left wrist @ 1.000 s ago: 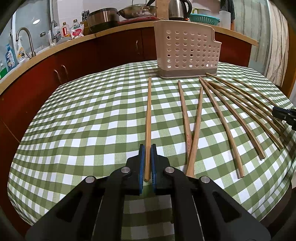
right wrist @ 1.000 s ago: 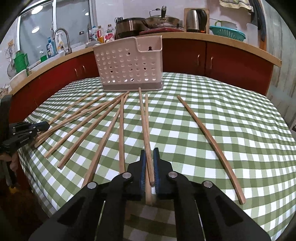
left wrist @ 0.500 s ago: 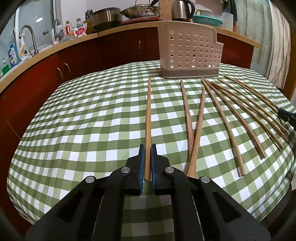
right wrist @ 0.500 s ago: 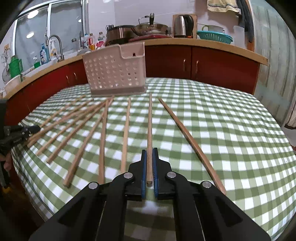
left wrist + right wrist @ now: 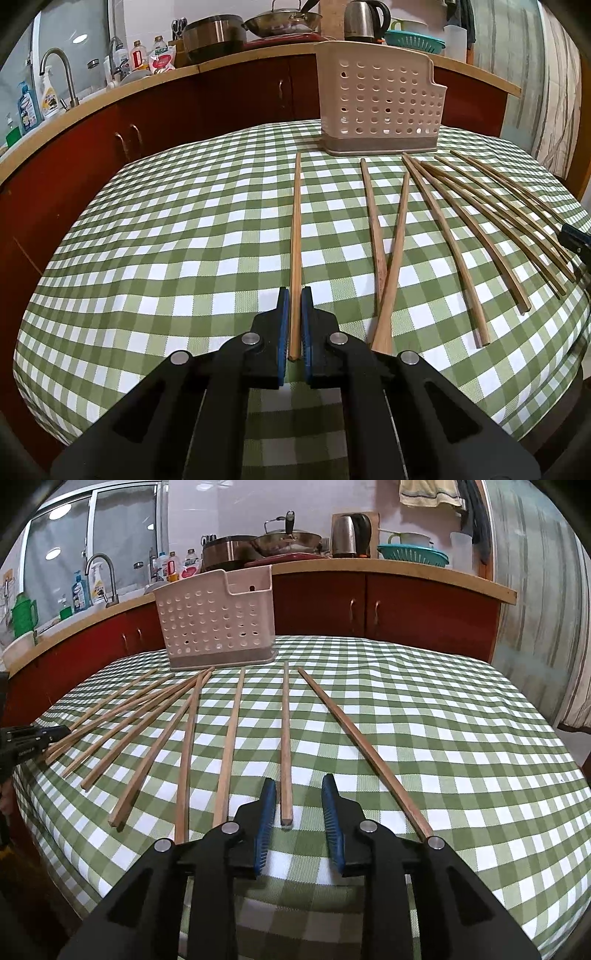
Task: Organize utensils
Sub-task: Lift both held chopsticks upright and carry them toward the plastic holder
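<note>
Several wooden chopsticks lie fanned on the green checked tablecloth [image 5: 166, 229] in front of a perforated beige utensil holder [image 5: 380, 107], which in the right wrist view stands at the back [image 5: 216, 627]. My left gripper [image 5: 291, 299] is shut on the near end of the leftmost chopstick [image 5: 296, 229], which lies flat on the cloth. My right gripper [image 5: 298, 786] has its jaws opening; a chopstick [image 5: 285, 738] lies between the blue pads, touching neither. The left gripper's tip shows at the left edge of the right wrist view [image 5: 40, 734].
Red kitchen cabinets with a wooden counter [image 5: 406, 576] curve behind the table, carrying a kettle [image 5: 349, 533], a wok, a pot and a teal basket. A sink tap [image 5: 59, 74] and bottles stand at the left. The table's near edge drops off just below both grippers.
The right gripper's jaws have parted and let go of the chopstick, which now lies loose between them after being swung to point straight ahead. The left gripper stays shut on its chopstick.
</note>
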`<state>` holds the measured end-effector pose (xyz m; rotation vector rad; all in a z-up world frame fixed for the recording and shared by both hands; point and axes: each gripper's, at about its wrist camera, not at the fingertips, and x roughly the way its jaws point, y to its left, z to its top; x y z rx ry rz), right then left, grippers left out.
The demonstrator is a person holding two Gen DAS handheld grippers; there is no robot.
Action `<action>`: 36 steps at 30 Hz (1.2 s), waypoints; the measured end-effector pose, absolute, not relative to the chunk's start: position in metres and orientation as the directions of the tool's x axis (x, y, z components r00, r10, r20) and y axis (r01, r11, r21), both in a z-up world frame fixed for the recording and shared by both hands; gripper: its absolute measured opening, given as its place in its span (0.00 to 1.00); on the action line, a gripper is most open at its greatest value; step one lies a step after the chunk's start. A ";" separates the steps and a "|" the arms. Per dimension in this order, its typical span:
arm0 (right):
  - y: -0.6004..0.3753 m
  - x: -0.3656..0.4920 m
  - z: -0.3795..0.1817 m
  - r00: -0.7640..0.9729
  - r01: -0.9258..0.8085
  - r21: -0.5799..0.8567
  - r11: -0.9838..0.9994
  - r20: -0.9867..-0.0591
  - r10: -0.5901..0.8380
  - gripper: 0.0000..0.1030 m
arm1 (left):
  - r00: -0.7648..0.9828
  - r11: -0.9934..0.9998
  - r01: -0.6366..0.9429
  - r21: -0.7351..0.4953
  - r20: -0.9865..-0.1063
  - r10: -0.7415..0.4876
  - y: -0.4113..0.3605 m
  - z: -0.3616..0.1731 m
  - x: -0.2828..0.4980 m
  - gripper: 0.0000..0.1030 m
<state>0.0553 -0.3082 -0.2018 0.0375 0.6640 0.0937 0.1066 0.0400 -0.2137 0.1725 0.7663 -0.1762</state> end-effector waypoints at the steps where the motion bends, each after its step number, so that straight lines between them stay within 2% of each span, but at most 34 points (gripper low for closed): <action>1: -0.308 0.054 -0.203 0.787 -0.071 0.063 0.995 -0.610 0.095 0.22 | 0.707 0.971 0.220 0.089 -0.701 -0.095 0.040 -0.214 0.107 0.07; 4: -0.310 0.051 -0.203 0.793 -0.077 0.069 0.995 -0.600 0.103 0.07 | 0.712 0.972 0.217 0.092 -0.696 -0.093 0.040 -0.214 0.105 0.07; 5: -0.310 0.051 -0.203 0.793 -0.079 0.070 0.994 -0.600 0.105 0.07 | 0.714 0.972 0.216 0.093 -0.694 -0.092 0.041 -0.214 0.105 0.07; 20: -0.295 0.044 -0.172 0.838 -0.104 0.033 0.994 -0.535 0.106 0.07 | 0.759 0.975 0.205 0.090 -0.644 -0.100 0.043 -0.198 0.095 0.06; 36: -0.291 0.039 -0.127 0.894 -0.097 0.052 0.994 -0.434 0.110 0.06 | 0.876 0.985 0.130 0.116 -0.478 -0.059 0.045 -0.141 0.076 0.06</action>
